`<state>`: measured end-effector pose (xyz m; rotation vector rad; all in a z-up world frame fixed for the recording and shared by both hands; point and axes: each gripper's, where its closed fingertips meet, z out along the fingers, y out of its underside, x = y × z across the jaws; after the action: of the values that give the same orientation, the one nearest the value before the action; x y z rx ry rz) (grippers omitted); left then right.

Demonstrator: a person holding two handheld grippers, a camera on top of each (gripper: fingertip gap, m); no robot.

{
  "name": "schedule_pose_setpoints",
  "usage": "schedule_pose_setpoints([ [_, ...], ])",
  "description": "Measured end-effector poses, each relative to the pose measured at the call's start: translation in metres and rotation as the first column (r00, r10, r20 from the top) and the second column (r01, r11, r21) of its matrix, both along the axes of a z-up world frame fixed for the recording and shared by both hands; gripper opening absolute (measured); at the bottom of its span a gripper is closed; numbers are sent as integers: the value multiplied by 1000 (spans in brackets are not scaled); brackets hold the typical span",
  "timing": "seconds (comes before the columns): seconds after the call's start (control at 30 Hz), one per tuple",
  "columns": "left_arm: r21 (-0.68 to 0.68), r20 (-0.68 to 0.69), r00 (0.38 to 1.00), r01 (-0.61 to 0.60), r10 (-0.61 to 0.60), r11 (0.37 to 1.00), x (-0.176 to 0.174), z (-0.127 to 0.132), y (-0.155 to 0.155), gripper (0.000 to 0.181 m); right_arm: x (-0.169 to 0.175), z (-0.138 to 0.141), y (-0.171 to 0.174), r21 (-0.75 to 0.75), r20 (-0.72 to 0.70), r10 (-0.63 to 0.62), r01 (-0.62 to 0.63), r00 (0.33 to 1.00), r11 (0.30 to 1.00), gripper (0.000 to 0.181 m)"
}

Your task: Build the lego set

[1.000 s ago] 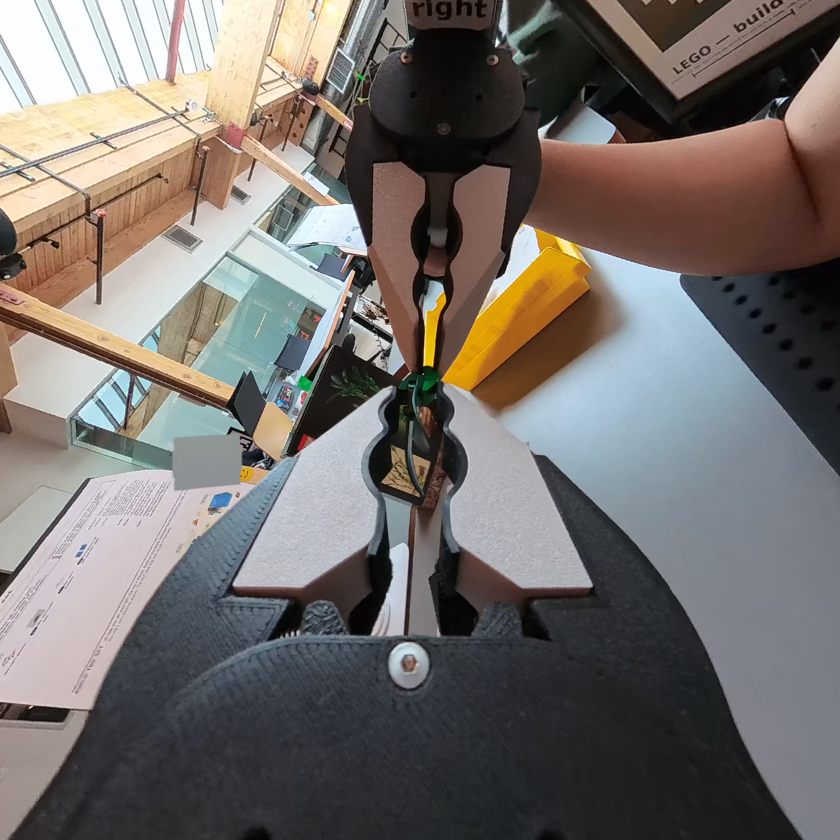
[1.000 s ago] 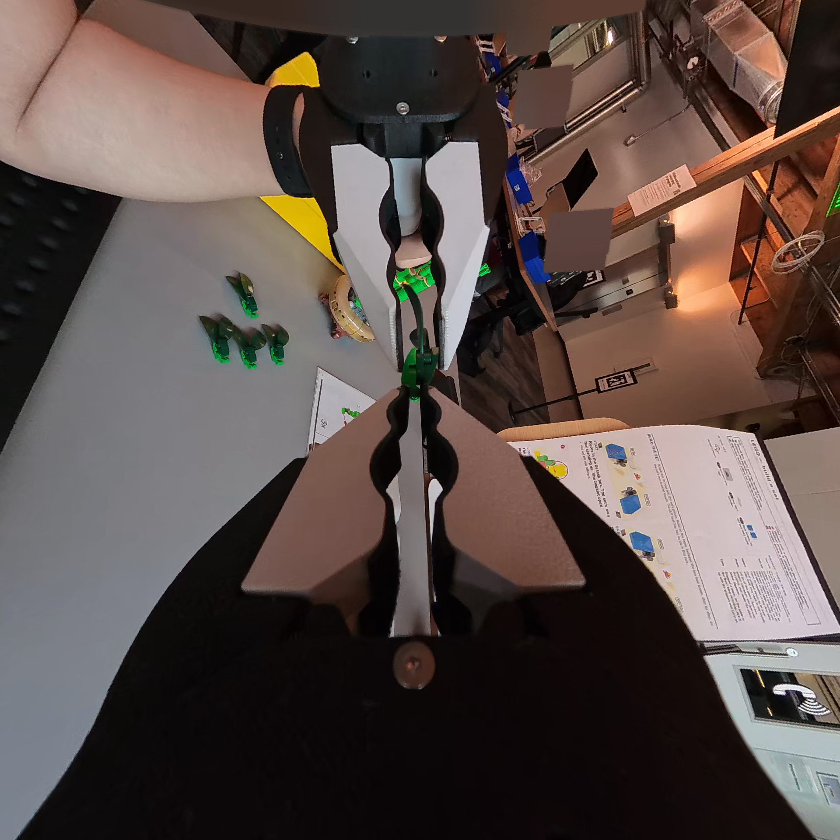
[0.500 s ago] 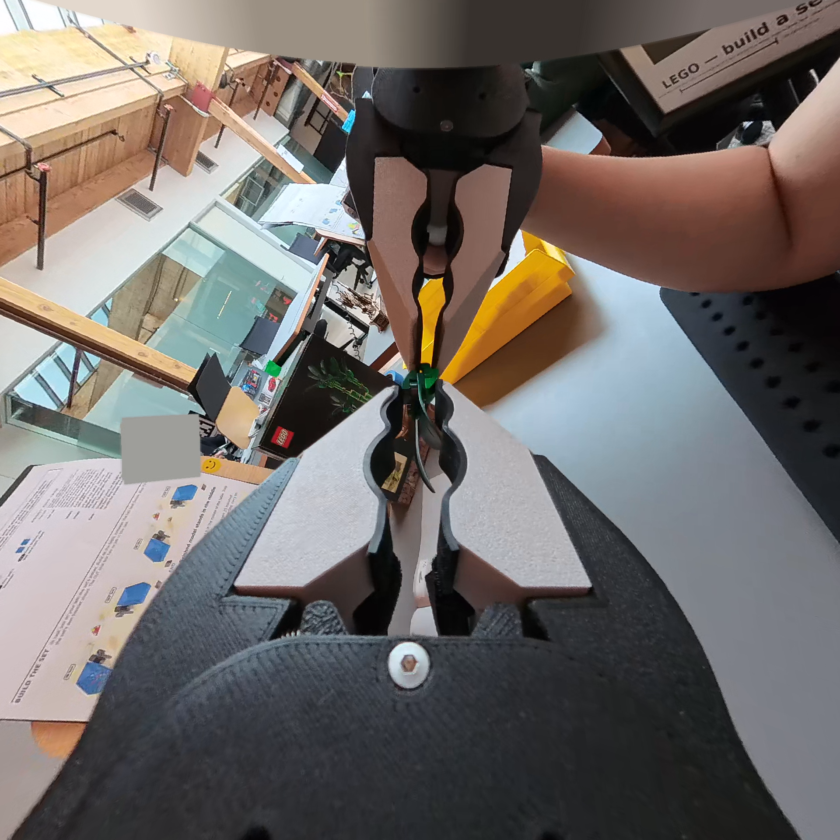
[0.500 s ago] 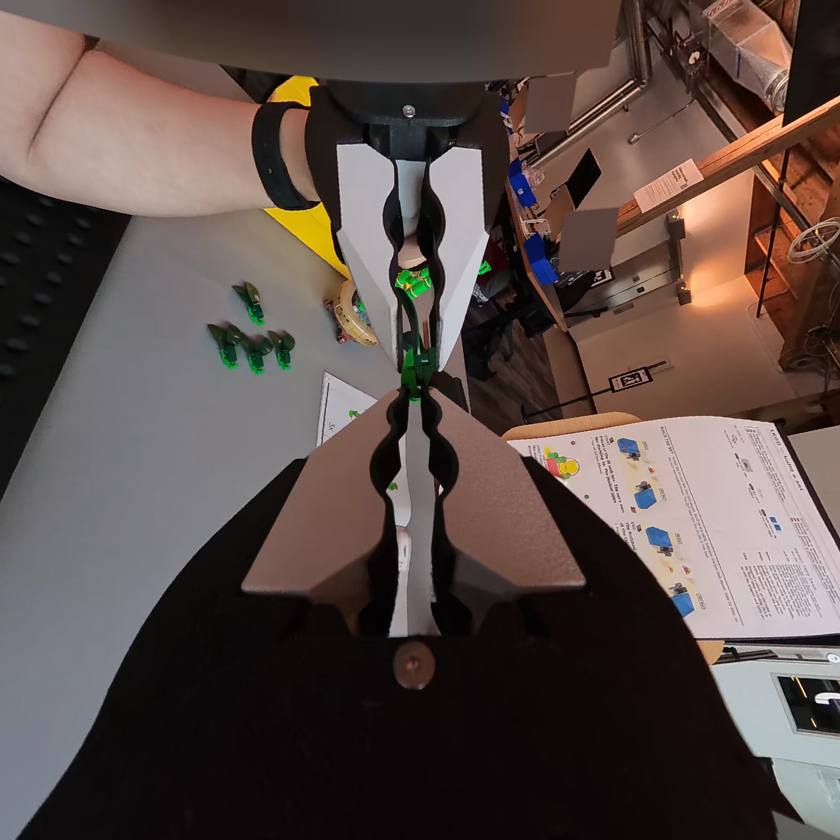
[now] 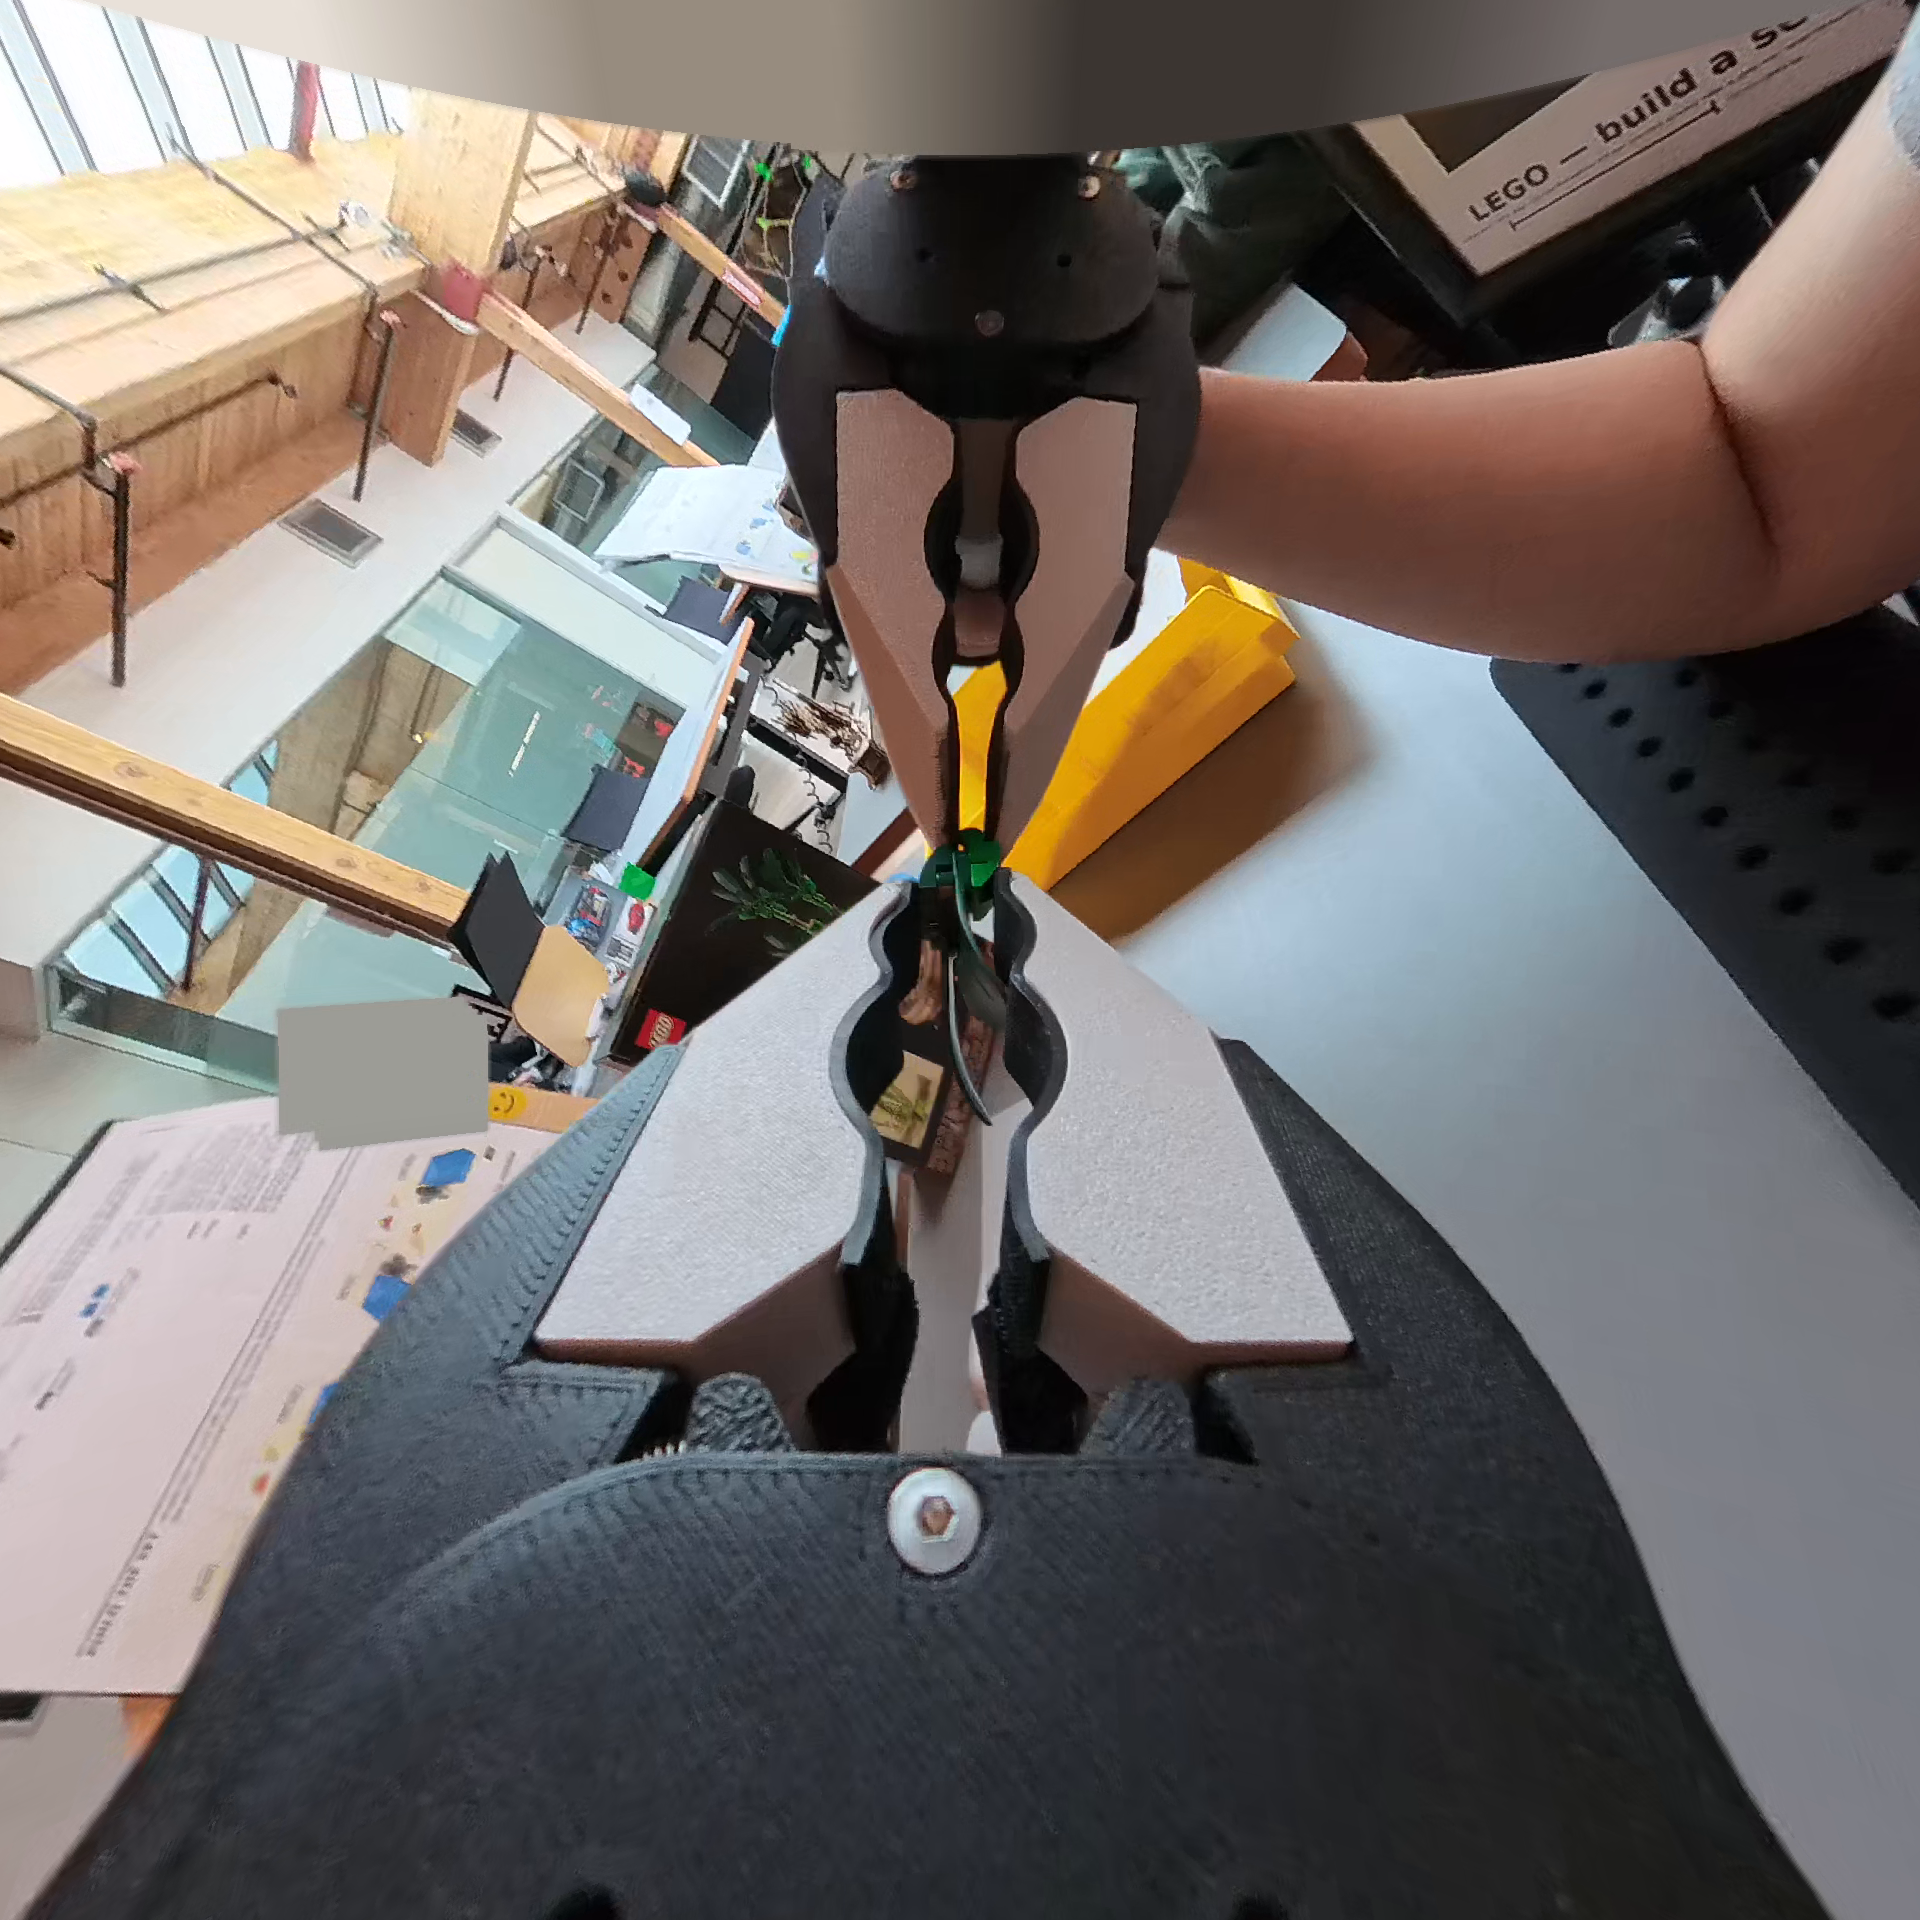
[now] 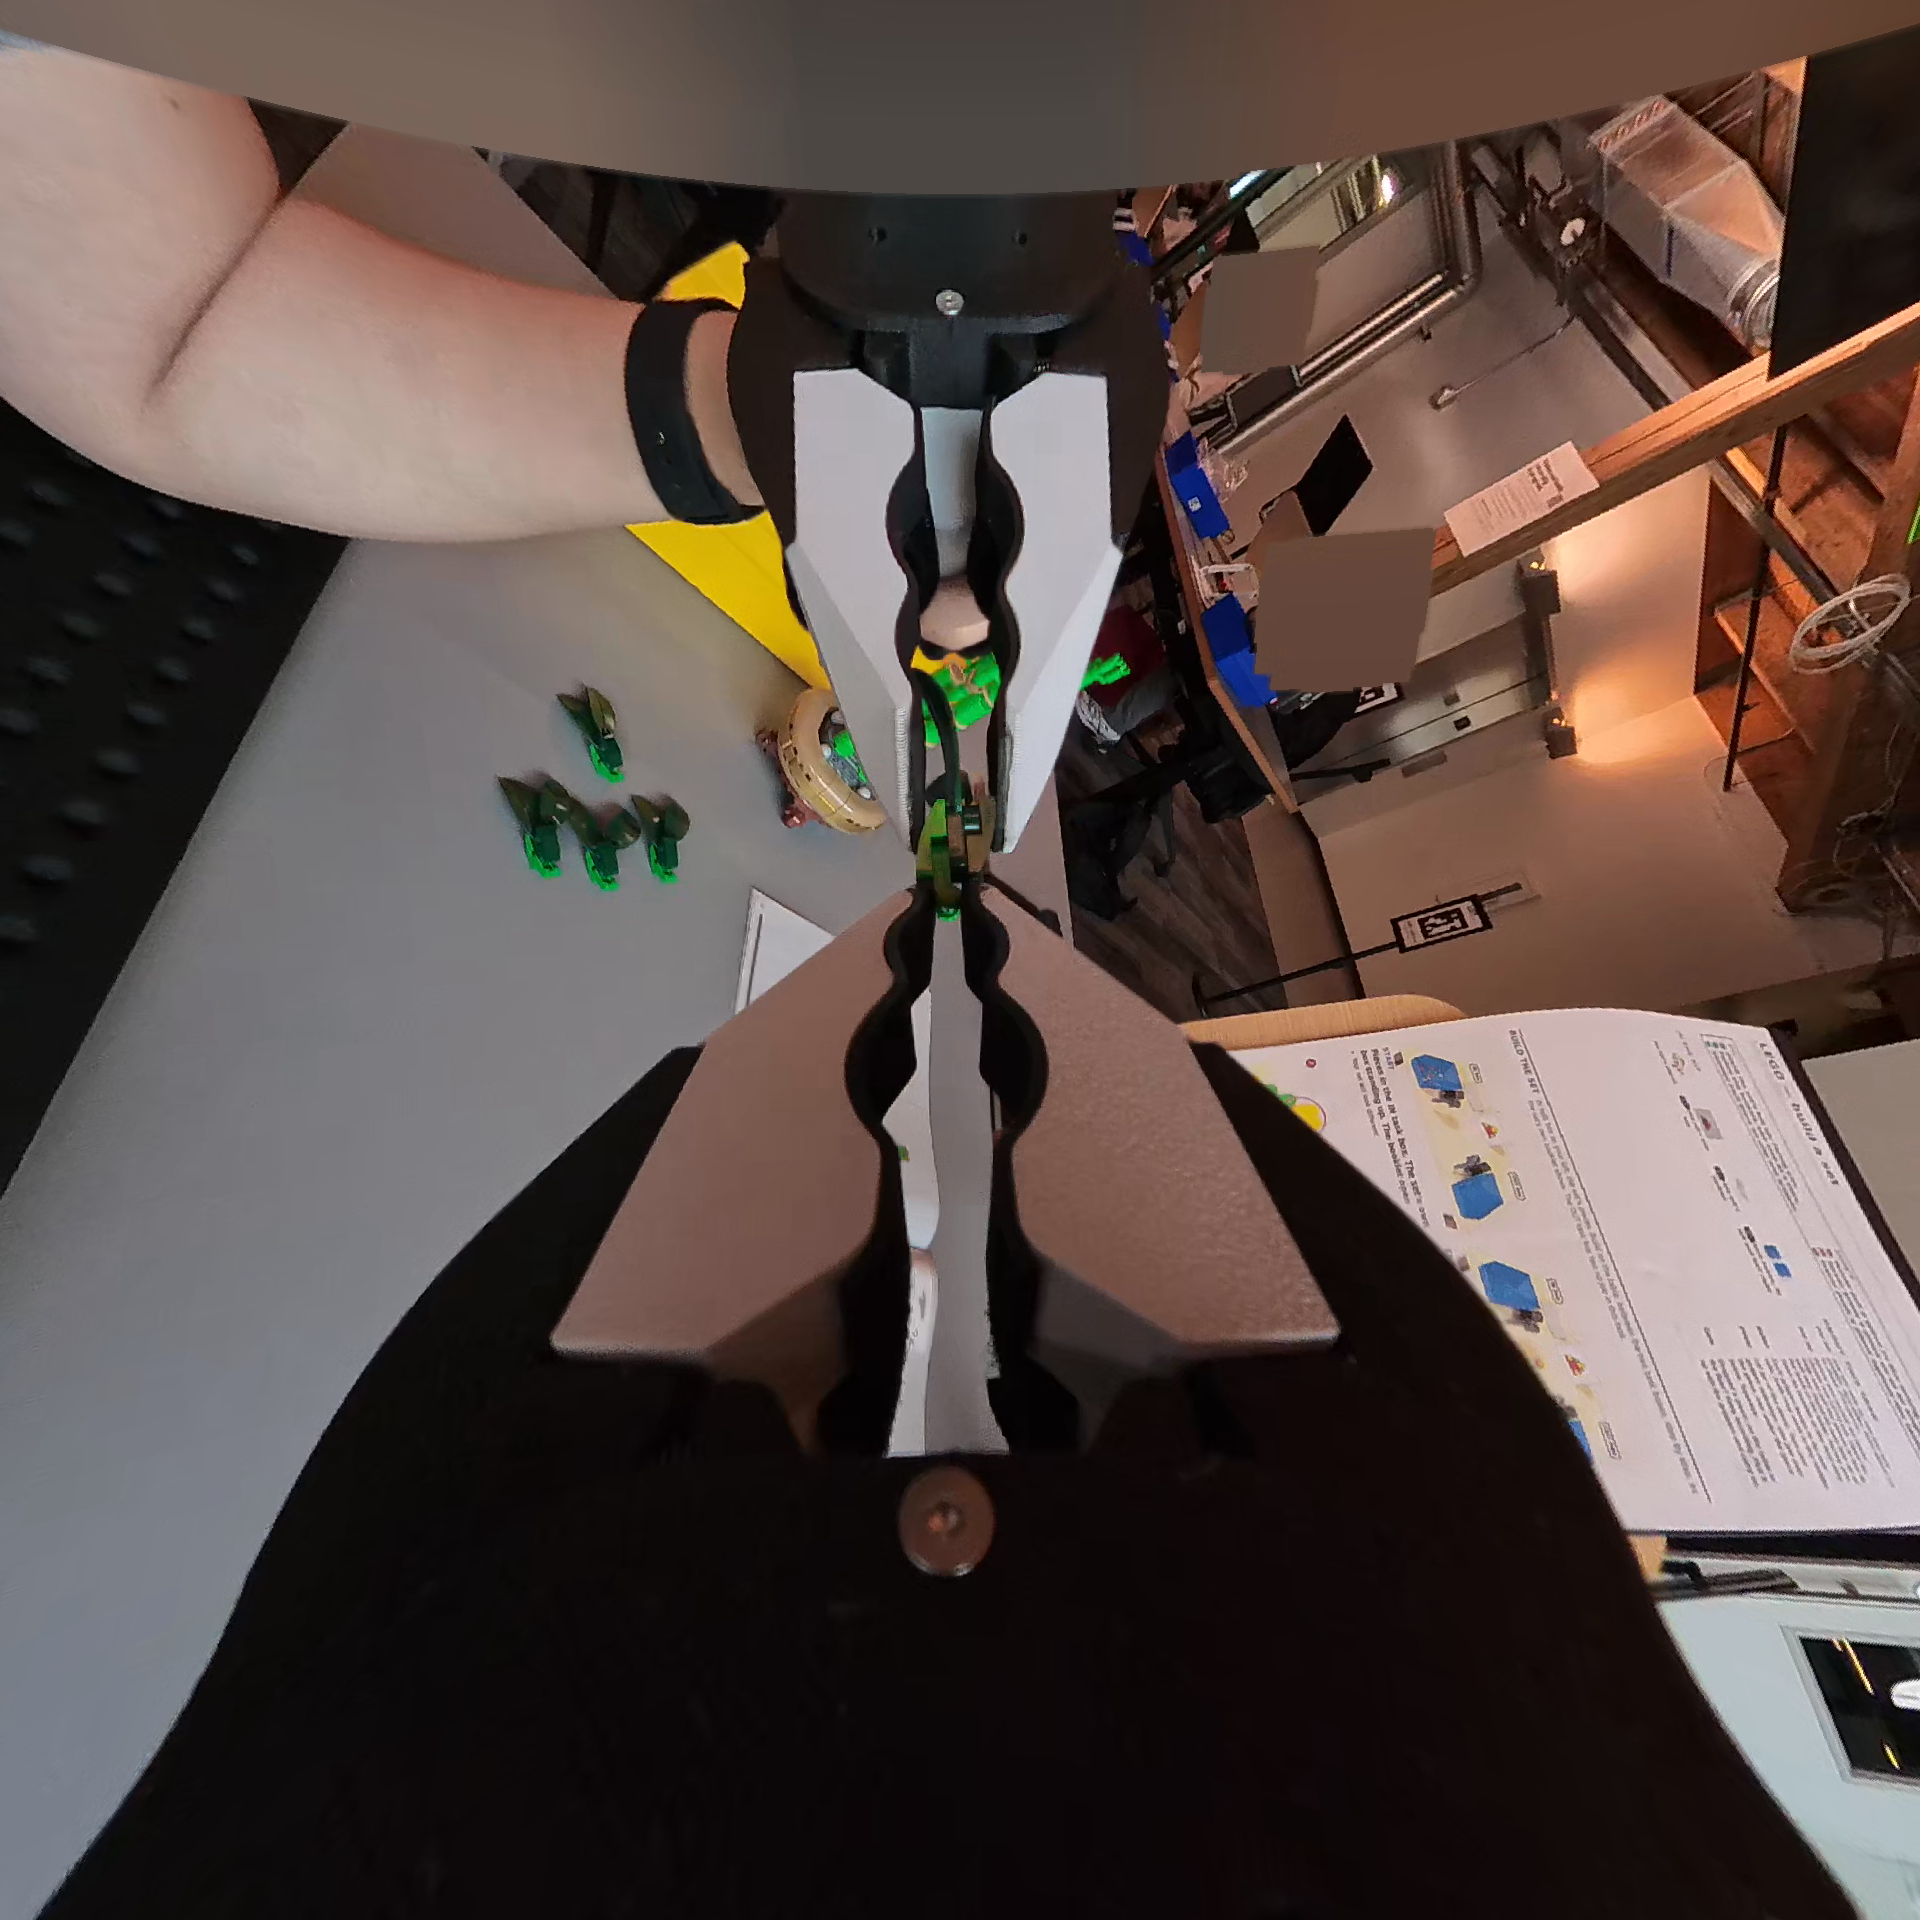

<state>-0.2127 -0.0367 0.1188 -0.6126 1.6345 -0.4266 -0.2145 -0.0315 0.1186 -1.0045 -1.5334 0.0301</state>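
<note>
Grippers nose to nose above the tabletop, left and right, jaws of each clenched on a green stem piece. Held tip to tip, likely to press two parts together. Spare leaves near on the tabletop.

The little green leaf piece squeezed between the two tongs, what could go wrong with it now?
1. The green leaf piece is pinched only at the very tips of the left tongs and the right tongs, up off the grey table; a slip could drop it.
2. Its thin dark stem might pop off or bend if they squeeze or push askew.
</note>
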Motion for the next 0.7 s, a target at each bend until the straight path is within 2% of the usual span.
schedule_pose_setpoints([
  [0.2, 5, 28, 1000, 10, -10, 1000, -5, 8, -6, 12, -5, 6, -5, 9, -33, 21, -21, 999, 1000, 19],
  [0.4, -32, 51, 998, 30, -28, 999, -5, 12, -6, 12, -13, 12, -5, 58, -71, 43, -39, 997, 998, 14],
  [0.7, -41, 40, 999, 17, -15, 999, -4, 10, -2, 11, -11, 11, 0, 30, -67, 7, -5, 998, 1000, 11],
])
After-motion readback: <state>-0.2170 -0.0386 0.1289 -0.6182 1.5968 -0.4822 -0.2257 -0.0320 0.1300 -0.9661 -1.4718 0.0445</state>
